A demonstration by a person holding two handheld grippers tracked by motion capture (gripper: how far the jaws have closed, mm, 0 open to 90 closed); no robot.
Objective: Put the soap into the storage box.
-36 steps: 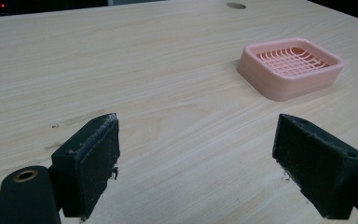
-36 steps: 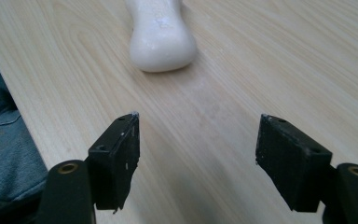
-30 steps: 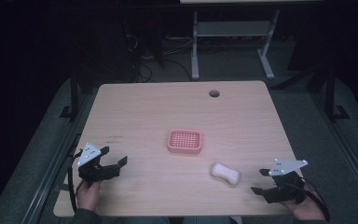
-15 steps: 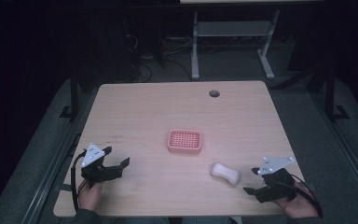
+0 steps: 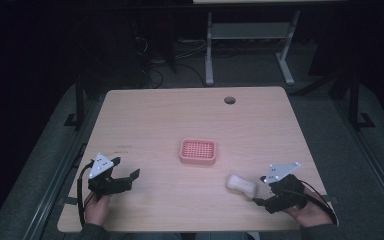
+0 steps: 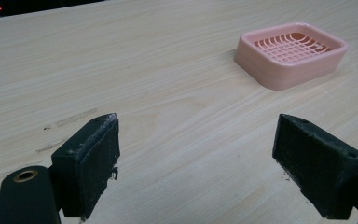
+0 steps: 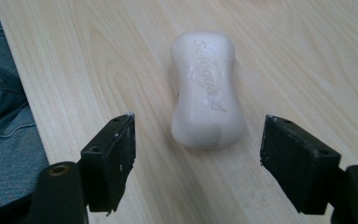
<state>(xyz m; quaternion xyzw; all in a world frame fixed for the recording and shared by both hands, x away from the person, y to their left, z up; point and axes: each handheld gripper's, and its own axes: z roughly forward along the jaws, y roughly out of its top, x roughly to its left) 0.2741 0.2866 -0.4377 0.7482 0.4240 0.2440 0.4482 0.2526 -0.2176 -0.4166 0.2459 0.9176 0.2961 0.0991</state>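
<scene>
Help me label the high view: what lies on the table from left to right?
Left gripper → pink soap dish → white soap bar → right gripper.

Light wooden table (image 5: 145, 125) with a round hole (image 5: 229, 100)

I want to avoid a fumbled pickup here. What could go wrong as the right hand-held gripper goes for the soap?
The soap bar looks smooth and rounded, so it may squirt out from between the open right hand-held gripper jaws. It also lies near the table front edge, so a nudge could push it off.
</scene>
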